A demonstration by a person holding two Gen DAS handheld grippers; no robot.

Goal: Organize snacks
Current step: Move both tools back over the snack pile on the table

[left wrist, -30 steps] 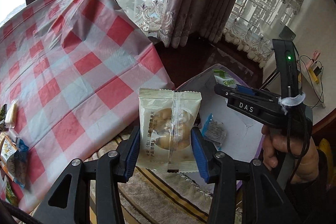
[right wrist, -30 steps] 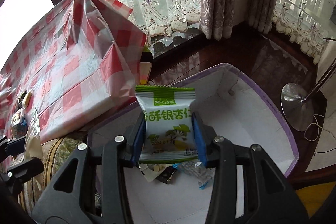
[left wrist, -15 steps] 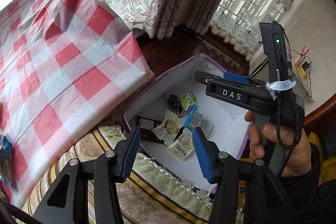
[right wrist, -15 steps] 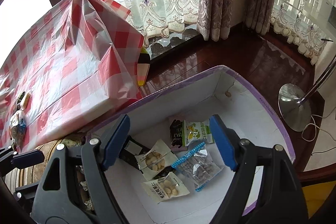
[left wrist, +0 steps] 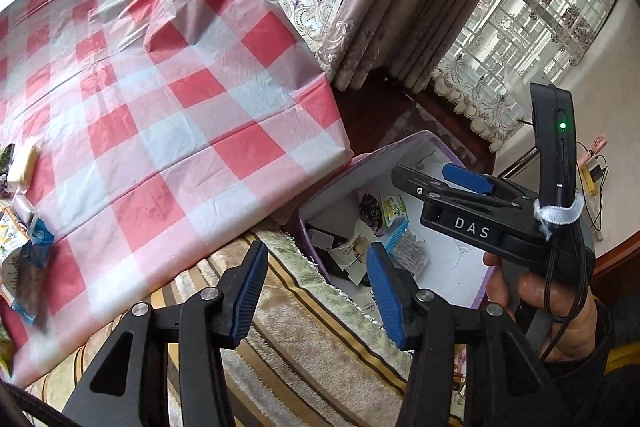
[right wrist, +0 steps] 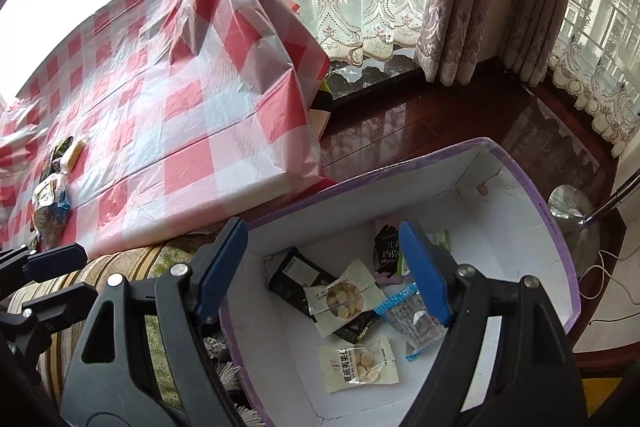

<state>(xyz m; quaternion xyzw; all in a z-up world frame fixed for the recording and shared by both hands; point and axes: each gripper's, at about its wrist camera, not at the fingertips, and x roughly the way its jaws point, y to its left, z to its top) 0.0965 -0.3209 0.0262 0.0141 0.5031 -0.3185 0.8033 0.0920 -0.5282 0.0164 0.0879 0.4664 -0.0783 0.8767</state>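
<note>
A white box with a purple rim stands on the floor beside the table and holds several snack packets. Among them are a cream nut packet, a second cream packet, a black packet and a clear blue-edged packet. My right gripper hangs open and empty over the box's near wall. My left gripper is open and empty above the striped fabric, left of the box. More snack packets lie on the checked tablecloth, at its far left.
In the left wrist view a hand holds the right gripper over the box. A striped fringed fabric lies under my left gripper. A lamp base and cables lie right of the box. Curtains hang behind.
Both grippers let go of their packets, a cream one and a green one, which now lie in the box. Both jaws opened, and both views have since shifted toward the table.
</note>
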